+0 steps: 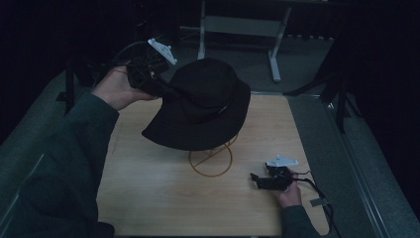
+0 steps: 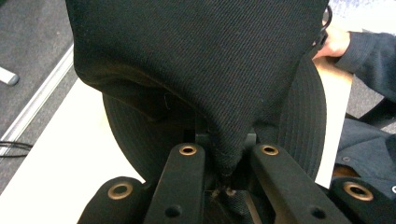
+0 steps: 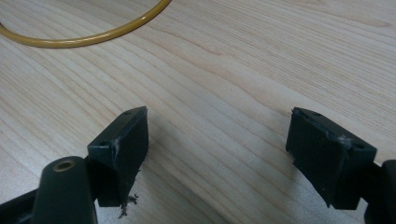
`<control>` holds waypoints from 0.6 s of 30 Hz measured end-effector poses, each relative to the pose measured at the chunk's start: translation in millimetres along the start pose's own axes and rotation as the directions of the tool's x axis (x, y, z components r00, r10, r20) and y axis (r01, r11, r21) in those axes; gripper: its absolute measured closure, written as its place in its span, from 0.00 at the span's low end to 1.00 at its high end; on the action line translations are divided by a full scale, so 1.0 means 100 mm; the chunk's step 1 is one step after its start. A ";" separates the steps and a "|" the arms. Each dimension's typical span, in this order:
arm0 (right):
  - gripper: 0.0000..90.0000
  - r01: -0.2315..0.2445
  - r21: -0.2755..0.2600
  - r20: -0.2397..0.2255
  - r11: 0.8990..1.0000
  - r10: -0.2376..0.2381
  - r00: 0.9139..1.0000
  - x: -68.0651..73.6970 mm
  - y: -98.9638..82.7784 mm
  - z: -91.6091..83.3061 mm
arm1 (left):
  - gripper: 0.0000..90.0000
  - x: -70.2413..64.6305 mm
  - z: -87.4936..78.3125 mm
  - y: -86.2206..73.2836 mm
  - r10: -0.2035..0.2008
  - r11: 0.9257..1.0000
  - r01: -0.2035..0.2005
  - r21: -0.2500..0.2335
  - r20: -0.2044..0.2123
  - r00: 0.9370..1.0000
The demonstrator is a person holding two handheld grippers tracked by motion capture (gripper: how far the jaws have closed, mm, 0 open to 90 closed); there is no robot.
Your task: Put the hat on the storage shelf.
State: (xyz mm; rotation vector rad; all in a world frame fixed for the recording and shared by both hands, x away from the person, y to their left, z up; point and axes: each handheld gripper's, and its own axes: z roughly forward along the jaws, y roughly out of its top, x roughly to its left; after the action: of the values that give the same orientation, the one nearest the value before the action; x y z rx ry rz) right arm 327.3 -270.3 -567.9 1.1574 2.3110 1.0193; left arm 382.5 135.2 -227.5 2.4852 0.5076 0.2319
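Above the wooden table (image 1: 148, 198), left gripper (image 2: 228, 175) pinches the black hat (image 1: 203, 101) brim — right gripper (image 1: 255, 179) rests wide, empty.

no readable text, labels or numbers anywhere

Left hand-held gripper (image 1: 157, 85) raised, clamped; right hand-held gripper (image 3: 217, 154) low, jaws apart.

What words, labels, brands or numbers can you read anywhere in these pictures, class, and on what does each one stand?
None can be read.
The black hat, clamped at its brim by the left gripper, shows plain fabric with no legible label.
The wooden table, the yellow wire stand and the open right gripper bear no print either.
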 end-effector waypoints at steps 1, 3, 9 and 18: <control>0.23 -0.001 0.000 0.000 1.000 0.001 1.000 0.00 0.00 0.00 | 0.97 0.00 0.01 0.00 0.002 1.000 -0.002 0.002 -0.002 1.000; 0.23 -0.002 -0.001 0.000 1.000 0.002 1.000 0.00 0.00 0.00 | 0.97 0.00 0.03 0.01 -0.002 1.000 0.002 0.004 0.003 1.000; 0.23 -0.001 -0.001 -0.001 1.000 0.001 1.000 0.00 0.00 0.00 | 0.97 -0.01 0.10 0.04 0.008 1.000 -0.008 0.015 0.013 1.000; 0.23 -0.001 -0.001 0.000 1.000 0.001 1.000 0.00 0.00 0.00 | 0.97 -0.02 0.21 0.08 0.020 1.000 -0.020 0.020 0.027 0.999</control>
State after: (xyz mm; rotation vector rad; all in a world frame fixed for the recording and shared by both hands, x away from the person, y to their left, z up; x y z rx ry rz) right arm 327.4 -270.3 -568.0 1.1583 2.3100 1.0211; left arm 388.9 118.0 -240.3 2.5109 0.4765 0.2025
